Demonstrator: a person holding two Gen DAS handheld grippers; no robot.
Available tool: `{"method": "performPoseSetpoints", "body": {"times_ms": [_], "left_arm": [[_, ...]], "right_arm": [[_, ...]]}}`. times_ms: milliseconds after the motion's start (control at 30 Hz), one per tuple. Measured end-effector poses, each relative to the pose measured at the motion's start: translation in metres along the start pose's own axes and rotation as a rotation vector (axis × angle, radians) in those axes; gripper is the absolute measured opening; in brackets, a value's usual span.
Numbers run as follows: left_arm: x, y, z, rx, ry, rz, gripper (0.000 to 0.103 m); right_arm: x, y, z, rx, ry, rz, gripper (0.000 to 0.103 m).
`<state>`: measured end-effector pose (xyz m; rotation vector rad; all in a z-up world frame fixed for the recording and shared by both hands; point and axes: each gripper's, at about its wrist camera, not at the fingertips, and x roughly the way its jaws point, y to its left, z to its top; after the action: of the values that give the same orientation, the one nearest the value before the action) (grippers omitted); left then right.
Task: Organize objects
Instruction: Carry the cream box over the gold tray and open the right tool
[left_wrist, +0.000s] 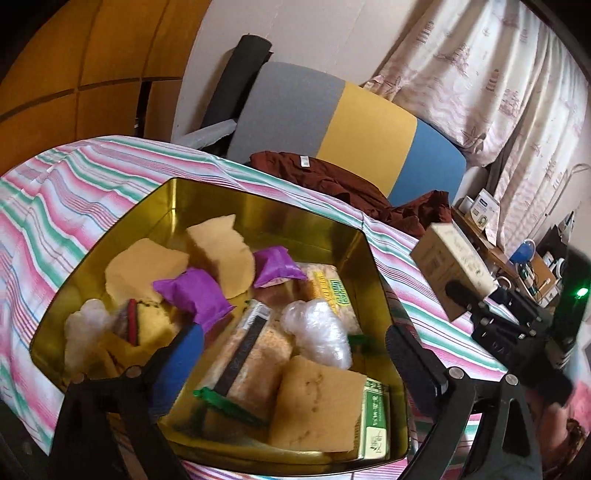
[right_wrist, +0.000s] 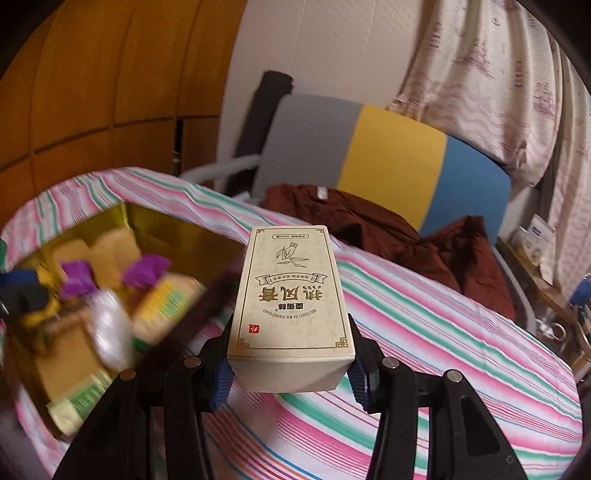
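Gold tin walls frame most of the work already done: the open tin (left_wrist: 122, 236) on the striped cloth (left_wrist: 66, 192) holds tan sponge blocks (left_wrist: 144, 271), two purple pouches (left_wrist: 195, 295), clear plastic bundles (left_wrist: 317, 328), packets of crackers (left_wrist: 332, 291) and a green-labelled packet (left_wrist: 375, 421) against its near wall. Judged by that, the sorting is well along, and the tin looks close to full.

The left gripper (left_wrist: 288, 354) hangs over the tin's near side with its tongs spread wide and nothing between them; one blue pad dips just above the contents.

The right gripper (right_wrist: 291, 373) pinches a cream cardboard box (right_wrist: 291, 295) by its near end, blue pads pressed on both sides. The box is held in the air to the right of the tin, above the cloth and apart from the tin's rim, its printed face up.

What seems left is this box finding its place, probably in the tin, where free room is scarce. A brown garment (right_wrist: 369, 225) lies beyond the tin, untouched.
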<state>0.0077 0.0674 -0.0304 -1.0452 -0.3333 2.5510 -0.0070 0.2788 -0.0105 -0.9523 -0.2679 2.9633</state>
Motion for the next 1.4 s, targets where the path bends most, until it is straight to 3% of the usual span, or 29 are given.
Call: {"method": "performPoseSetpoints", "body": {"times_ms": [267, 633, 767, 900, 1000, 1133, 1400], "left_arm": [[-0.007, 0.016, 0.001, -0.022, -0.002, 0.01, 0.1], [-0.019, 0.034, 0.0, -0.025, -0.016, 0.047, 0.101], [-0.02, 0.039, -0.001, -0.029, -0.013, 0.058, 0.101], [-0.022, 0.04, -0.001, -0.032, -0.016, 0.055, 0.101], [-0.023, 0.039, -0.002, -0.021, -0.016, 0.053, 0.101], [-0.023, 0.04, -0.002, -0.019, -0.017, 0.06, 0.101], [-0.019, 0.043, -0.005, -0.038, 0.001, 0.052, 0.101]], "right_arm": [[0.008, 0.032, 0.038, -0.012, -0.009, 0.12, 0.051], [0.071, 0.078, 0.074, -0.226, 0.144, 0.19, 0.051], [0.098, 0.092, 0.08, -0.327, 0.222, 0.238, 0.051], [0.115, 0.106, 0.078, -0.396, 0.257, 0.349, 0.051], [0.123, 0.109, 0.077, -0.427, 0.251, 0.28, 0.053], [0.119, 0.083, 0.076, -0.298, 0.237, 0.229, 0.059], [0.1, 0.044, 0.069, -0.083, 0.214, 0.184, 0.06]]}}
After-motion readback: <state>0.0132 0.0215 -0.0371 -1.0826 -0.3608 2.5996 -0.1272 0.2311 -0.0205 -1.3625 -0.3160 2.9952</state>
